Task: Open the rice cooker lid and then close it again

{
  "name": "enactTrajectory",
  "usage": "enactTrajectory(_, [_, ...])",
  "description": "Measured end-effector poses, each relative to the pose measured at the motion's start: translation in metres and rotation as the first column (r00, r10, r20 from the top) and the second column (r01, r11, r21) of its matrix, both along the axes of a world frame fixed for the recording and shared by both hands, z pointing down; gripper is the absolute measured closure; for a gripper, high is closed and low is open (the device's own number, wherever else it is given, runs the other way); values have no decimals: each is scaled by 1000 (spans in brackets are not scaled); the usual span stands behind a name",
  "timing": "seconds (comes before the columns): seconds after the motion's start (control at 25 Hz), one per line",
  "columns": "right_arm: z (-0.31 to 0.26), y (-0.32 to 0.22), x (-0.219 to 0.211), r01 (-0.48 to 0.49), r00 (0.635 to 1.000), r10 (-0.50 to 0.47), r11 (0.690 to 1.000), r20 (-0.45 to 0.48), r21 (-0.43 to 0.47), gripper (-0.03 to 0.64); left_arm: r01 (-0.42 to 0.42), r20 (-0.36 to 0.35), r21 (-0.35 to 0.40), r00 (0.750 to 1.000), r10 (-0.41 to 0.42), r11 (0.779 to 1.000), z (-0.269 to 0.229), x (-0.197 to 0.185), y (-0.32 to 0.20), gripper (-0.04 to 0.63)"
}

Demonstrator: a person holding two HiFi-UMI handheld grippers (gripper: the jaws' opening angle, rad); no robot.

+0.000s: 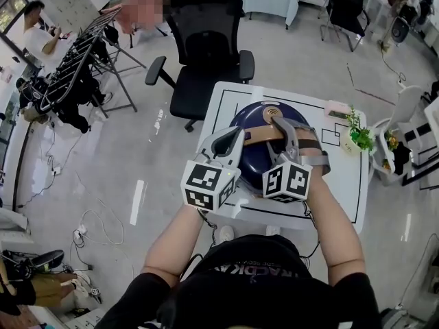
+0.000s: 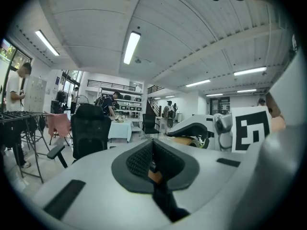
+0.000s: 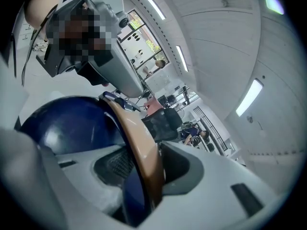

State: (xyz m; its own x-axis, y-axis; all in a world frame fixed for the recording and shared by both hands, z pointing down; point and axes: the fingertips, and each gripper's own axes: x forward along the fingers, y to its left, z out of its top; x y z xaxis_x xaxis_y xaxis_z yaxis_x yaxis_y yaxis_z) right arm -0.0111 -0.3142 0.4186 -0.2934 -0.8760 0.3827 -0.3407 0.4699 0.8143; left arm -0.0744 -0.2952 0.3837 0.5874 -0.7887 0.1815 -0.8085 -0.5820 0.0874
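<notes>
The dark blue rice cooker [image 1: 248,120] stands on the white table [image 1: 343,190] with its lid down and its tan handle [image 1: 264,136] lying across the top. My right gripper [image 1: 287,134] reaches over the lid from the near side. In the right gripper view the handle [image 3: 140,143] runs between the jaws of that gripper [image 3: 144,172], and a gap shows beside the left pad [image 3: 115,163]. The blue lid [image 3: 72,123] fills the left of that view. My left gripper [image 1: 230,141] is at the cooker's left side, its jaws [image 2: 153,164] pressed together with nothing clearly held.
A black office chair [image 1: 206,53] stands just beyond the table. A small potted plant [image 1: 358,137] and a pink object [image 1: 337,108] sit at the table's right side. A drying rack [image 1: 75,64] is at the far left, cables on the floor below it.
</notes>
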Motion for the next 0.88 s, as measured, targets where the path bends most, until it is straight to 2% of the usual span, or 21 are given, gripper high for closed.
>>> enactTrajectory(0.32, [8, -1, -5, 6, 999, -6, 1000, -41, -9, 456, -11, 10, -39, 1000, 11, 999, 19, 1, -3, 592])
enactTrajectory(0.88, [10, -1, -7, -2, 998, 1, 1000, -59, -6, 451, -18, 6, -35, 1000, 18, 999, 21, 0, -2, 592])
